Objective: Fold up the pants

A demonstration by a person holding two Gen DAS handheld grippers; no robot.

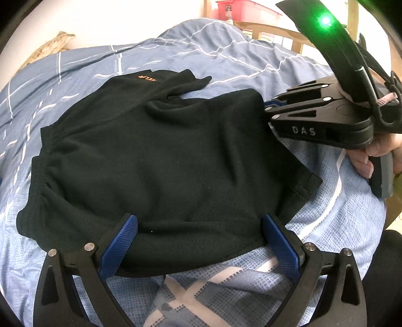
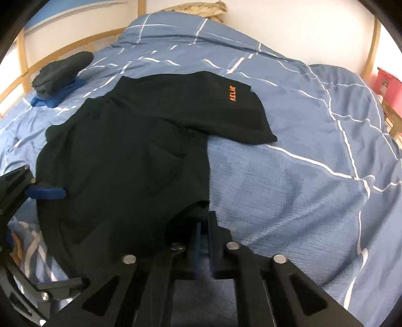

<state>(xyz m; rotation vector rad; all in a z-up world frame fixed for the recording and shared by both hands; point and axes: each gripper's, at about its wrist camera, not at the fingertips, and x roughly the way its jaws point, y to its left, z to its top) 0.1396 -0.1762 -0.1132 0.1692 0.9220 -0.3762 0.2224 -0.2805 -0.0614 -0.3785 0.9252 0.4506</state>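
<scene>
Black shorts [image 1: 155, 151] with an orange logo [image 1: 145, 76] lie on the blue bed cover, one leg folded over the other. They also show in the right wrist view [image 2: 130, 151]. My left gripper [image 1: 198, 226] is open, its blue-padded fingers [image 1: 118, 246] spread around the near edge of the shorts. My right gripper [image 2: 203, 226] is shut on the fabric edge of the shorts. It shows in the left wrist view [image 1: 270, 110] at the shorts' right side. The left gripper's blue pad [image 2: 47, 192] shows in the right wrist view at the shorts' left edge.
The blue checked bed cover [image 2: 301, 176] spreads all around. A pile of folded dark and blue clothes [image 2: 60, 73] sits at the far left of the bed. A wooden bed frame [image 2: 22, 73] borders it. A red box [image 1: 236, 10] stands beyond the bed.
</scene>
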